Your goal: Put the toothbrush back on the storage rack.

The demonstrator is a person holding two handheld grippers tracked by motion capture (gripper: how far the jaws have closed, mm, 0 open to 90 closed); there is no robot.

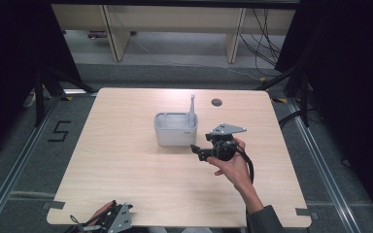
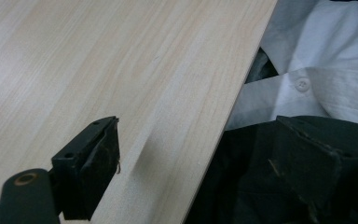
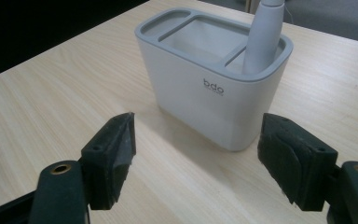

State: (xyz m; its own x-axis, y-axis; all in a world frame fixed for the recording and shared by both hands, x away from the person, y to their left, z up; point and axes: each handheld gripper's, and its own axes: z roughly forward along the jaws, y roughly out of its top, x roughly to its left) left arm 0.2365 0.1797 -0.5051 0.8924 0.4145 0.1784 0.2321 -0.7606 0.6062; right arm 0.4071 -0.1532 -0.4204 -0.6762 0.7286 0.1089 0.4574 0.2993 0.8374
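Observation:
A white organiser box with a grey rim [image 1: 176, 128] stands mid-table, divided into compartments. A grey handle [image 1: 192, 104] rises upright from its right end compartment. My right gripper [image 1: 198, 152], held in a hand, hovers just right of the box, pointing at it. In the right gripper view the box [image 3: 205, 88] and handle [image 3: 263, 39] stand a little ahead of my right gripper [image 3: 198, 135], whose jaws are open with nothing between them. My left gripper [image 1: 108, 219] rests at the table's near left edge. In its own view my left gripper [image 2: 200, 163] is open and empty, straddling the table edge.
A dark round grommet hole [image 1: 216, 102] sits in the tabletop [image 1: 126, 160] behind the box. The person's white shirt [image 2: 326, 60] lies past the near table edge. Wooden furniture legs and cables stand on the floor beyond the far edge.

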